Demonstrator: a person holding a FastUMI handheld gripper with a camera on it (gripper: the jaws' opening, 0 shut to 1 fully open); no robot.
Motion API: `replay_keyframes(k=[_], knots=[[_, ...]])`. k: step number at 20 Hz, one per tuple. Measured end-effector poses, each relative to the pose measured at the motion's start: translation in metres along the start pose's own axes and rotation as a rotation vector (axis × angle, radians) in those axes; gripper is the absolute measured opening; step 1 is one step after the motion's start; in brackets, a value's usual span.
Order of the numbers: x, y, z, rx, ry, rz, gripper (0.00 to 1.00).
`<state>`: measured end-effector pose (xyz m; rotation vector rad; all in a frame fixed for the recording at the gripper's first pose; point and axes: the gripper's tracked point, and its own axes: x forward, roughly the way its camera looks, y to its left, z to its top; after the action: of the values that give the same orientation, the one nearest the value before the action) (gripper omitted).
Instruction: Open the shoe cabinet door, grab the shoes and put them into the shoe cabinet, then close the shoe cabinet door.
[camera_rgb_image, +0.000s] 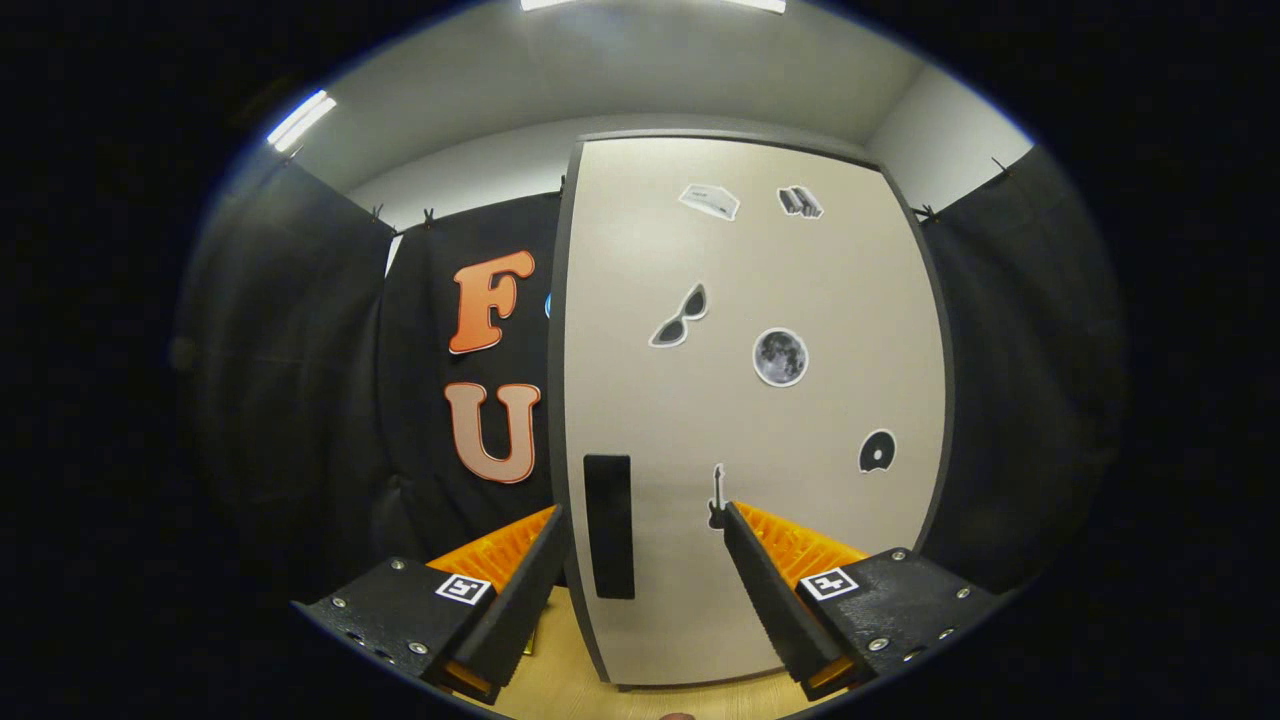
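While my claw (640, 545) hangs in front of the shoe cabinet (750, 400), its fingers are spread wide apart w/ nothing between them but air; not gripping anything. The cabinet door (760, 300) faces me flat and looks closed: no gap I can make out along its dark edge, no view inside. The dark rectangular handle (608, 525) sits low near the door's left edge, just ahead of my fingers and between them, closer to the left finger. Not touching it, as far as I can tell. Stickers are scattered over the door: sunglasses, moon, disc, small guitar etc.

Re progress: can't see any shoes from here, so can't say whether they're inside the cabinet or somewhere on the wood floor (560, 650) behind or below me. A shut door w/ an idle claw facing the handle fits two stages: door yet to be opened w/ shoes waiting elsewhere, or shoes already stowed and door shut again. This view doesn't settle which.

What it does settle: door closed, claw released, handle w/in easy reach. If the door is to be opened, the handle's left-edge position suggests hinges on the right, but that's my guess; hinges aren't visible.
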<state>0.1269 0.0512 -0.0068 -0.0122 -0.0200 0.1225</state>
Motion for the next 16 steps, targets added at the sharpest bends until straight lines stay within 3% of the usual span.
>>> replay_keyframes(k=[10,16], knots=[[-0.146,-0.057,0.003,0.001,0.06,-0.063,0.96],[-0.215,-0.065,0.006,0.005,0.065,-0.097,0.96]])
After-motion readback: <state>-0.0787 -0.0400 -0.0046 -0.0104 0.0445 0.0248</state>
